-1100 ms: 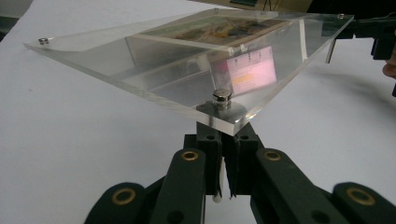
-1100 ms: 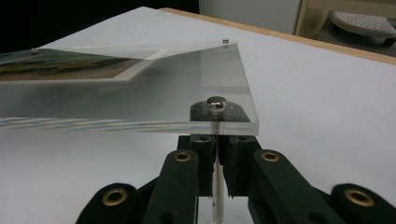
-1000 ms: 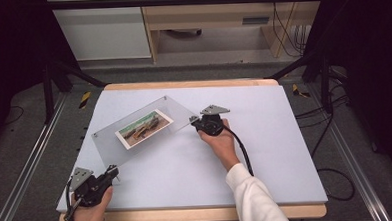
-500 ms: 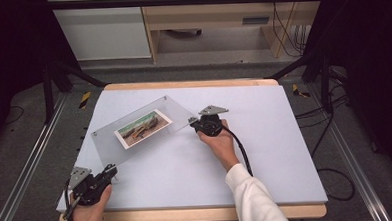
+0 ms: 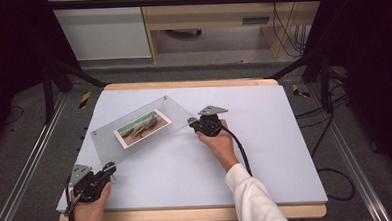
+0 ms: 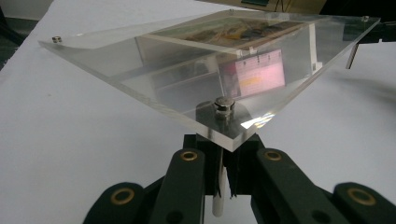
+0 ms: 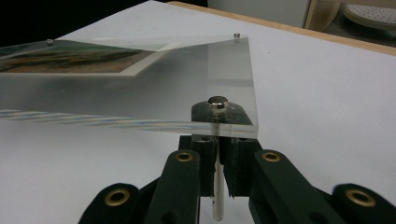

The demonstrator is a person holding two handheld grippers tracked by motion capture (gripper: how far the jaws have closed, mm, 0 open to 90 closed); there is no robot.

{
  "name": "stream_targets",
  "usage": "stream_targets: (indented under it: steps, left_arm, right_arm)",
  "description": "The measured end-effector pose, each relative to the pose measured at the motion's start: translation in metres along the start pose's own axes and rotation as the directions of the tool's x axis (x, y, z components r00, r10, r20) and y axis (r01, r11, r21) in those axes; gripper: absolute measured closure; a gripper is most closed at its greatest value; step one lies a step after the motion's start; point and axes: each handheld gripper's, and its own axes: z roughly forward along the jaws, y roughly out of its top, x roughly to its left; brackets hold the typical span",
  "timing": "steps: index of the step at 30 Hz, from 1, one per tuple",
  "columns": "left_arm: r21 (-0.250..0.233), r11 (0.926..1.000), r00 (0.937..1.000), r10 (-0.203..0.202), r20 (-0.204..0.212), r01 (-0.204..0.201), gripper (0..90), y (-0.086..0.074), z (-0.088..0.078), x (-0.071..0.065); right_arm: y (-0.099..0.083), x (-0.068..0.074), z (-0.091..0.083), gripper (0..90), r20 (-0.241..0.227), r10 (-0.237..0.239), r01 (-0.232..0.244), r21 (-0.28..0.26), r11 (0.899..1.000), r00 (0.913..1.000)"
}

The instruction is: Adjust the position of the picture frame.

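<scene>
We see a clear, glossy acrylic frame [image 5: 140, 129] with polished edges and small shiny metal studs [image 6: 224, 103] at its corners, a printed paper photo [image 5: 142, 128] inside. It rests on a matt, smooth pale surface [image 5: 266, 152] edged in wood. Each hand-held gripper [image 5: 198, 124] has matt black plastic jaws with brass-coloured rivets.

Your table [image 5: 266, 152] is evenly lit from above; glare streaks the acrylic frame [image 6: 187, 79], and far corners blur.

Clear acrylic photo frame [image 5: 140, 129] raised over table
</scene>
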Motion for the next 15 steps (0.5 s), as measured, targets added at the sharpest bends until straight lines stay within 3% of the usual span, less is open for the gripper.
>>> stream_targets:
  steps: [10,15]
  left_arm:
    - [0.007,1.0,1.0,0.002,-0.002,-0.002,84.2,0.0003,-0.0001,-0.0003]
    - [-0.002,1.0,1.0,0.008,-0.002,-0.008,84.2,0.0023,-0.0019,-0.0001]
  right_arm:
    - [-0.0004,-0.0008,0.001,80.5,-0.003,0.016,-0.016,0.0,1.0,0.9999]
    - [0.0017,0.0022,-0.0003,84.7,0.012,-0.018,0.018,-0.009,1.0,0.9998]
